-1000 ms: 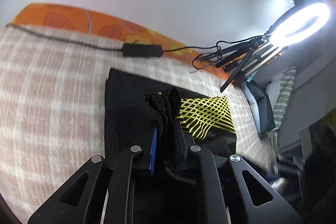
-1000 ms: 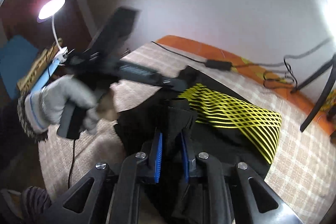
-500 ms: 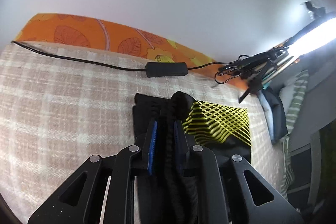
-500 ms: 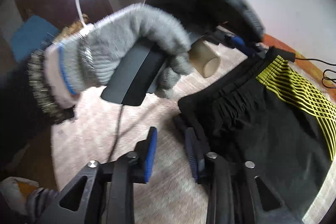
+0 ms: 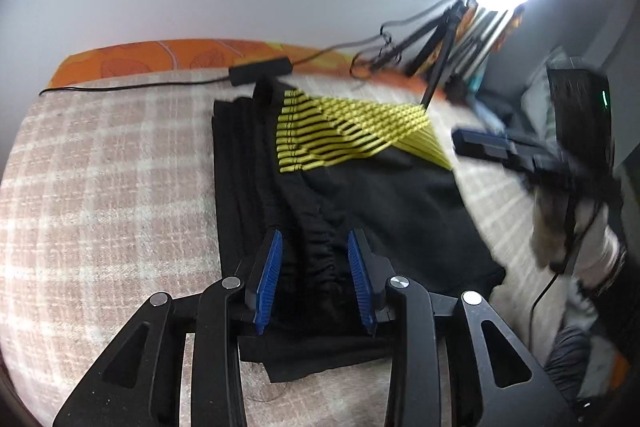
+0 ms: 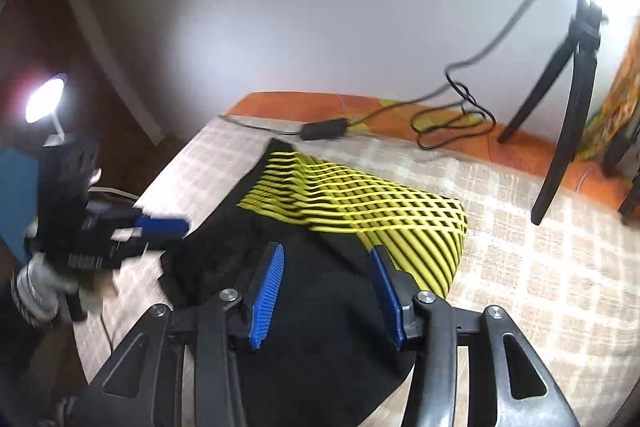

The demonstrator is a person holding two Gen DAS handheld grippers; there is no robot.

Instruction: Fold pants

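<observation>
We see both the left tongs [image 5: 314,277] and right tongs [image 6: 326,293] opening, empty, above black pants [image 5: 360,211] laid folded on the checked bed [image 5: 104,167], apparently releasing them.

Black fabric pants [image 5: 384,211] w/ yellow criss-cross stripe panel toward far edge of bed. Beige/white plaid woven blanket [image 5: 104,187] under them; orange leaf-print sheet strip [image 5: 160,57] along far edge. Black two-finger left gripper [image 5: 316,277] & right gripper [image 6: 326,291]: blue ribbed pads [image 6: 267,293]. Grey knit glove [image 6: 38,287], blurred.
</observation>
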